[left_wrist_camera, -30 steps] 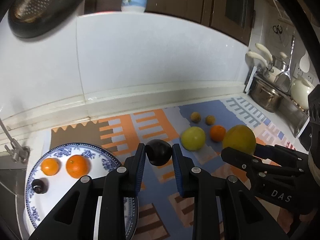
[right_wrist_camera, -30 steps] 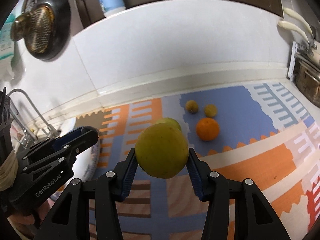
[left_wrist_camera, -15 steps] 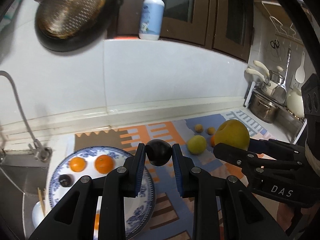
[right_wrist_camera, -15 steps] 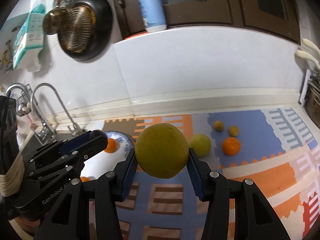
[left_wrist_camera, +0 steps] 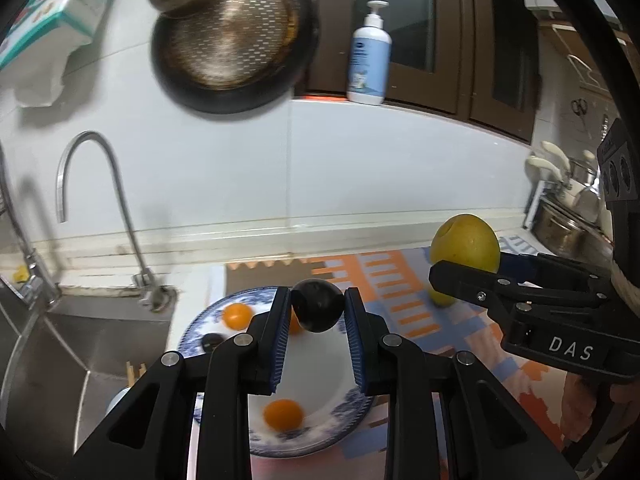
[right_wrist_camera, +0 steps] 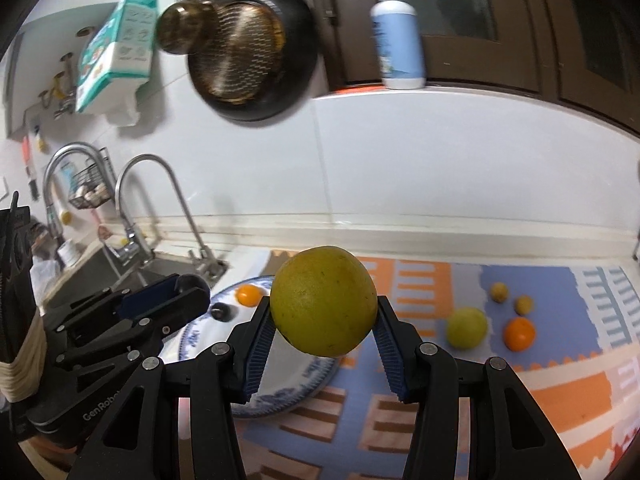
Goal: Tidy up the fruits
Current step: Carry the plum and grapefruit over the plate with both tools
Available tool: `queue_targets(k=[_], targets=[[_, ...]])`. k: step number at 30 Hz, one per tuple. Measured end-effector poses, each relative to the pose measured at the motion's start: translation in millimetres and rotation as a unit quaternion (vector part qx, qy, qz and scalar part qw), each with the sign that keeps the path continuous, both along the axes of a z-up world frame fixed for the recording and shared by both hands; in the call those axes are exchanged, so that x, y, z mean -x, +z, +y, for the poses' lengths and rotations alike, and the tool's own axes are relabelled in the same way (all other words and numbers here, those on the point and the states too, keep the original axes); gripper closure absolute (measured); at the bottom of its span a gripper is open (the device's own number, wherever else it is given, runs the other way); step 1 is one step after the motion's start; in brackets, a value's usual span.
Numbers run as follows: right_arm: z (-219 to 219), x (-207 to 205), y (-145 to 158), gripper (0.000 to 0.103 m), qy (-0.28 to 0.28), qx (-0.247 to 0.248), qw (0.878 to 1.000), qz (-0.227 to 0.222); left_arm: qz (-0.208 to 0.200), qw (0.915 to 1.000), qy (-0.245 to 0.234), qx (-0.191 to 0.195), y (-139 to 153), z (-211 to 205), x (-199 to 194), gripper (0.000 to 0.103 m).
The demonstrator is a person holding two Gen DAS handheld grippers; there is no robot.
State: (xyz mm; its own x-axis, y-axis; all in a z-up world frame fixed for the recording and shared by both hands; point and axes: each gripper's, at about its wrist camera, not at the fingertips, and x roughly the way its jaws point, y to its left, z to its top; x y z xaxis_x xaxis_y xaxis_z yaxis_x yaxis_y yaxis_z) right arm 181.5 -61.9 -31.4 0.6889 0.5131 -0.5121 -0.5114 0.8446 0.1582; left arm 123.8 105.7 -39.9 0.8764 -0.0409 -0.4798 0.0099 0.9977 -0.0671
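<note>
Plum [left_wrist_camera: 318, 307], dark and round, sits clamped between the pads of my left claw [left_wrist_camera: 319, 322], above the blue-patterned plate [left_wrist_camera: 352, 412]. My right claw [right_wrist_camera: 323, 340] grips a large yellow-green citrus [right_wrist_camera: 324, 300] by its sides, above the plate's right edge. On the plate I count three small oranges [left_wrist_camera: 283, 414] and one small dark fruit [left_wrist_camera: 213, 341]. On the bench mat [right_wrist_camera: 560, 384] lie one yellow-green fruit [right_wrist_camera: 467, 327], one orange [right_wrist_camera: 519, 333] and two small yellow fruits [right_wrist_camera: 499, 292].

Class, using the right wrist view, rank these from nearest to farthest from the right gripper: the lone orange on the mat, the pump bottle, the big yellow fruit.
1. Big yellow fruit, gripped between the jaws.
2. Orange, right, on the mat.
3. Pump bottle, on the ledge above the wall.
</note>
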Motion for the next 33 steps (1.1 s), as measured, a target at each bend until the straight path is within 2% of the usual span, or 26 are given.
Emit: queue_targets(k=[7, 18, 33], targets=[[32.7, -8.3, -6.8, 0.053, 0.05, 0.007, 0.999, 0.013, 0.019, 0.9988, 0.044, -0.002, -10.4, 26.6, -0.8, 0.076], [82.3, -30.0, -38.7, 0.053, 0.107, 0.035, 0.992, 0.056, 0.067, 0.9938, 0.088, 0.01, -40.2, 58.7, -8.7, 0.076], [109.2, -57.6, -85.9, 0.053, 0.131, 0.07, 0.982, 0.115, 0.124, 0.9884, 0.088, 0.013, -76.4, 73.3, -38.9, 0.076]])
